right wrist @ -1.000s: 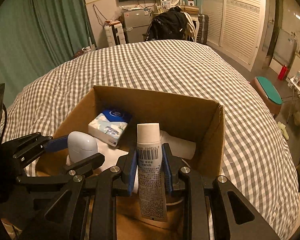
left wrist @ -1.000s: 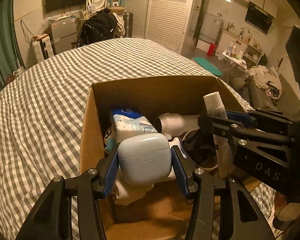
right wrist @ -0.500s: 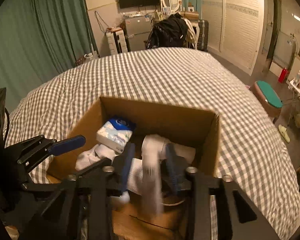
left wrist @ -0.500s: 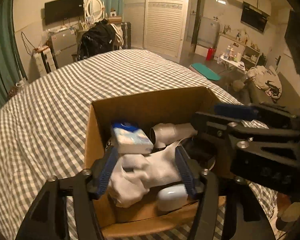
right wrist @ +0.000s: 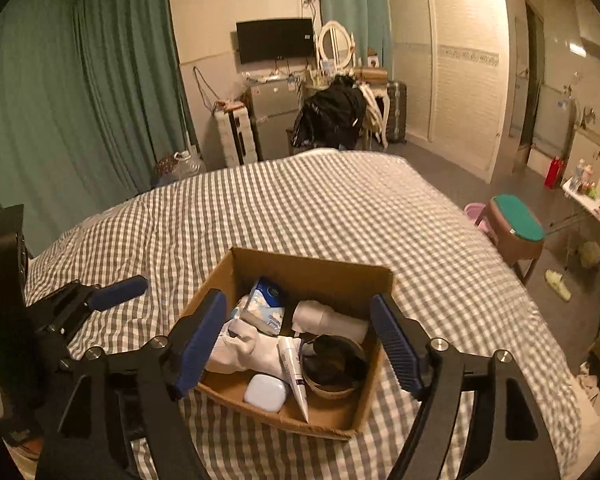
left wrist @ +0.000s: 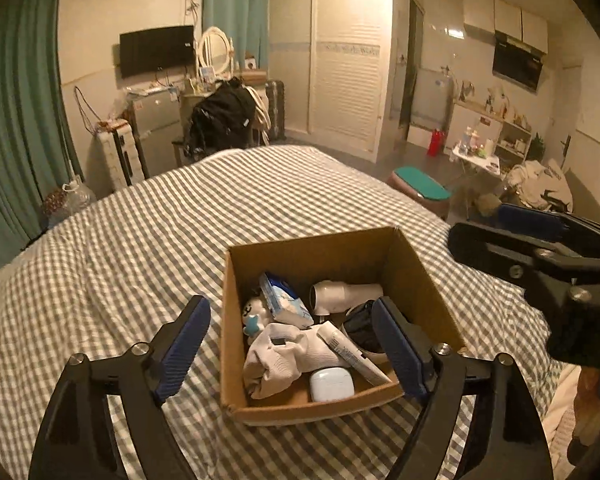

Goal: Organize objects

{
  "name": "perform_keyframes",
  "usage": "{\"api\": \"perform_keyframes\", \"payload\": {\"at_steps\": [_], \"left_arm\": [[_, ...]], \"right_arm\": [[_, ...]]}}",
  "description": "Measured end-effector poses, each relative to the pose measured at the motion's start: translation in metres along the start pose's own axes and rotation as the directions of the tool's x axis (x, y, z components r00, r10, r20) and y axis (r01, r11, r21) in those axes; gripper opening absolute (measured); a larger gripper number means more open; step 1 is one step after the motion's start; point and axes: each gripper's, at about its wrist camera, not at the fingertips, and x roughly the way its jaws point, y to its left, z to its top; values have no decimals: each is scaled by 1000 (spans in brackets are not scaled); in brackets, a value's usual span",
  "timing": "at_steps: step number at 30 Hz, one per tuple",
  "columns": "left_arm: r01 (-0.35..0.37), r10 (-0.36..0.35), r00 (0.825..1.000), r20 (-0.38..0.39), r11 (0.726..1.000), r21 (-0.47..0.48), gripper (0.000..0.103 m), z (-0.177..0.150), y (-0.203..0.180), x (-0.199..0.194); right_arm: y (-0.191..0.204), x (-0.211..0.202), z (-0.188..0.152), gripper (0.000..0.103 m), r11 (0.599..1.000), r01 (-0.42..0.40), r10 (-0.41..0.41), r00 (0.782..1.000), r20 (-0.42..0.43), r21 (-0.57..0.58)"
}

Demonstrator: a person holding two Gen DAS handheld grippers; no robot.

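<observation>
An open cardboard box [left wrist: 420, 276] [right wrist: 376, 364] sits on the checked bed. Inside lie a white earbud case [left wrist: 331, 385] [right wrist: 265, 392], a white tube [left wrist: 350, 354] [right wrist: 293, 372], white socks [left wrist: 284, 350] [right wrist: 244, 348], a blue tissue pack [left wrist: 284, 300] [right wrist: 266, 304], a white hair dryer [left wrist: 346, 296] [right wrist: 332, 320] and a bowl with something dark [right wrist: 334, 366]. My left gripper [left wrist: 296, 352] is open and empty, held above and in front of the box. My right gripper [right wrist: 300, 344] is open and empty too, also raised over the box.
The grey checked bedspread [left wrist: 160, 232] [right wrist: 320, 208] stretches far behind the box. A green-topped stool [right wrist: 516, 228] stands by the bed's right side. A chair with a black bag [right wrist: 332, 116] and a small fridge stand beyond the foot.
Both grippers opened: the left dropped the earbud case and the right dropped the tube into the box. Both then pulled back and up, away from the box.
</observation>
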Motion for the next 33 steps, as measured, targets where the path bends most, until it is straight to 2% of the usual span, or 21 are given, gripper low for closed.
{"api": "perform_keyframes", "payload": {"at_steps": [9,13,17,20,23,26,30,33], "left_arm": [[-64,65,994,88,998,-23,95,-5,5,-60],[-62,69,991,118,996,-59,98,-14,7,-81],[-29,42,991,125,994,-103,98,-23,6,-92],[-33,47,989,139,995,-96,99,-30,1,-99],[-44,58,985,162,995,-92,99,-43,-1,-106],[-59,84,975,205,990,-125,100,-64,1,-111],[-93,135,960,247,980,-174,101,-95,2,-111],[-139,171,949,265,981,-134,102,-109,-2,-102]], "right_arm": [[8,-65,-9,93,999,45,-43,994,99,-13],[11,-92,-20,97,995,100,-97,982,160,-12],[17,-111,-33,99,990,133,-123,975,187,-46],[19,-122,-43,99,987,151,-135,967,216,-60],[18,-129,-55,99,985,162,-143,957,252,-56],[17,-132,-73,101,985,168,-150,946,286,-38],[14,-122,-104,101,985,171,-157,943,294,-23],[15,-102,-123,101,982,178,-160,956,245,-54]]}}
